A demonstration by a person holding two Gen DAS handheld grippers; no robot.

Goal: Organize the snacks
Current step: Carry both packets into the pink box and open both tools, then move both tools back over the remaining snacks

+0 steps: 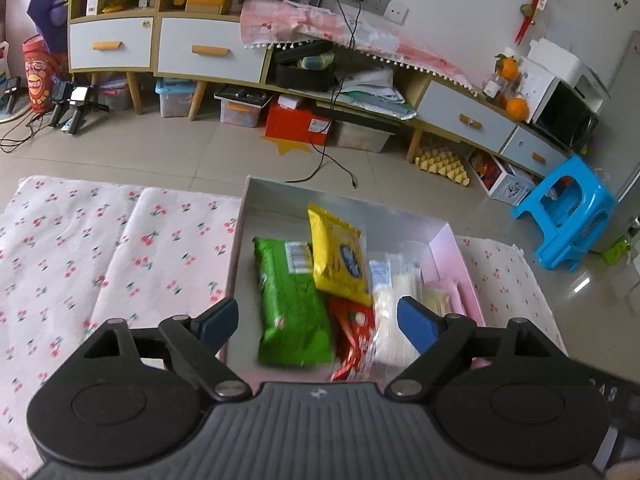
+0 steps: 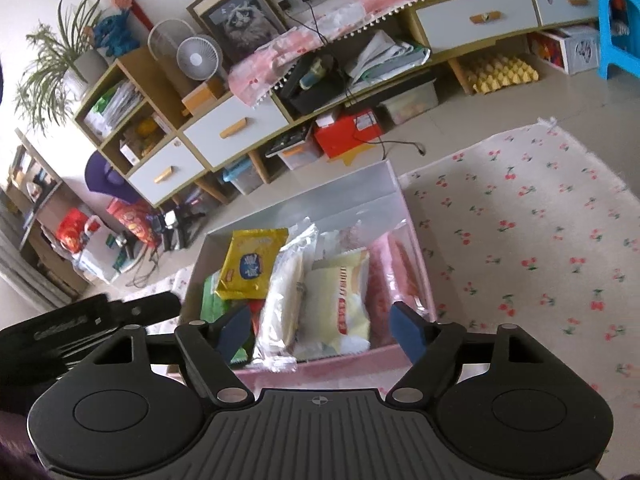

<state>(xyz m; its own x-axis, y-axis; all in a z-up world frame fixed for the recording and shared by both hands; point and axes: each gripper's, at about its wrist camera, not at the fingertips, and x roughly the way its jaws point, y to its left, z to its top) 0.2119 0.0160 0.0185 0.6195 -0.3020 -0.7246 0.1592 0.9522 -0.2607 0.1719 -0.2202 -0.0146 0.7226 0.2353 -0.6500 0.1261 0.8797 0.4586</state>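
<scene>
A pink open box [image 1: 450,248] [image 2: 420,272] sits on the cherry-print cloth and holds several snack packets. In the left wrist view a green packet [image 1: 292,304], a yellow packet [image 1: 338,256], a red packet [image 1: 354,334] and clear white packets [image 1: 394,292] lie inside. My left gripper [image 1: 318,322] hovers open above the green and red packets, nothing pressed between its blue pads. In the right wrist view the yellow packet [image 2: 252,264], a cream packet [image 2: 340,300] and a pink packet [image 2: 390,276] show. My right gripper [image 2: 320,330] stands open over the cream packet, gripping nothing.
The cherry-print cloth [image 1: 100,256] [image 2: 532,232] spreads on both sides of the box. Behind stands a long low cabinet [image 1: 208,56] with storage boxes under it. A black cable end [image 1: 354,185] lies on the floor near the box. A blue stool [image 1: 568,212] stands at right.
</scene>
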